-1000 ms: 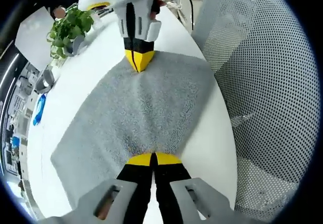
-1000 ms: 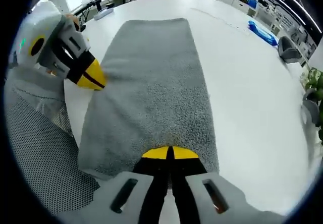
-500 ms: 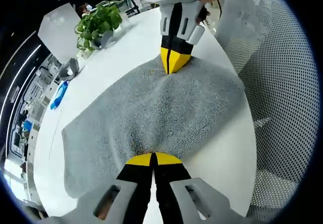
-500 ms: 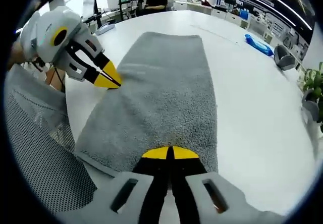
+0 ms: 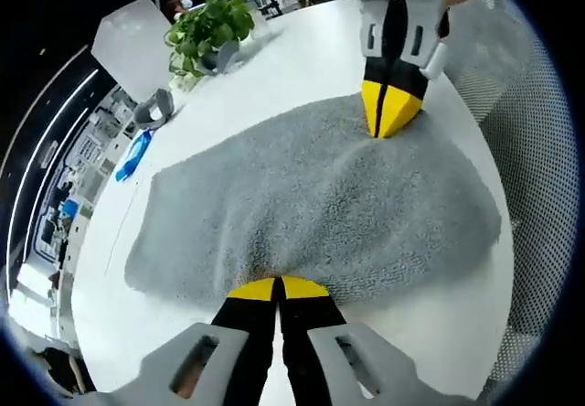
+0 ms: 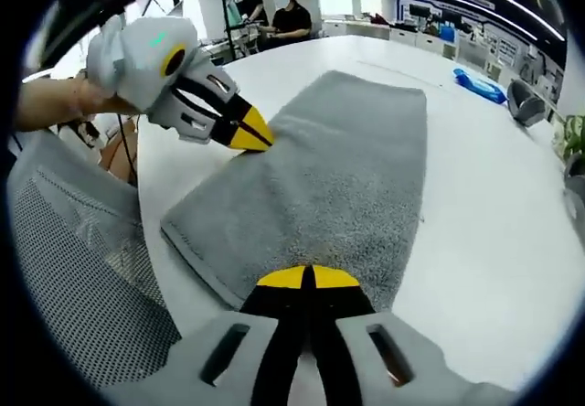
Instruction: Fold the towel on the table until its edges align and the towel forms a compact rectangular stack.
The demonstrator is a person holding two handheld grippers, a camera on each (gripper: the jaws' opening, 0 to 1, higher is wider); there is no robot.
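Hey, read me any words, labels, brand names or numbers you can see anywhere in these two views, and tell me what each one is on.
No readable text in either view.
Gray towel: plain, no tag or print showing.
Both grippers, left and right: yellow tips, no lettering.
Blue object on the white table: too small and blurred to read.

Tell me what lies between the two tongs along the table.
In the left gripper view, only the grey towel spans from the left tongs to the right tongs; both pinch its edge. Nothing else sits between them.

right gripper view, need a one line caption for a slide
Both claws, right and left, shut on the edge of a gray towel on a white table.
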